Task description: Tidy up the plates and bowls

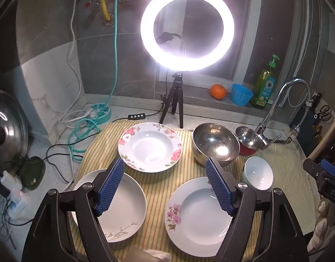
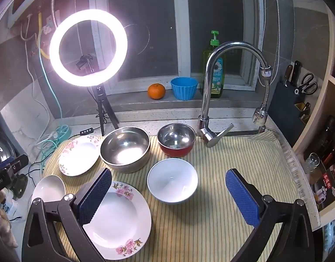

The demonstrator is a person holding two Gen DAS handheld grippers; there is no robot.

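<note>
Both grippers tip down toward a striped yellow cloth (image 2: 222, 196) spread on the kitchen counter. The left gripper (image 1: 165, 185) hangs over the near edge of the cloth with its blue pads wide apart and nothing between them. The right gripper (image 2: 169, 192) hangs over the near right part of the cloth, also spread wide and holding nothing.

There are three plates. A plate with red flowers (image 1: 150, 147) sits at the far left of the cloth. A plate with a thin grass drawing (image 1: 123, 209) lies at the near left corner. A plate with pink flowers (image 1: 195, 214) lies just beside it, toward the middle of the near edge.

There are three bowls. A big steel bowl (image 2: 125, 149) sits at the far edge, just beside the red-flower plate. A red bowl with a steel inside (image 2: 176, 142) sits next to it, near the foot of the tap (image 2: 211, 100). A white bowl (image 2: 172, 180) sits in the middle of the cloth, in front of those two and close to the pink-flower plate. In the right wrist view this white bowl shows between the two open pads, but they do not touch it.

A bright ring light (image 1: 187, 28) stands on a small tripod past the far edge.
</note>
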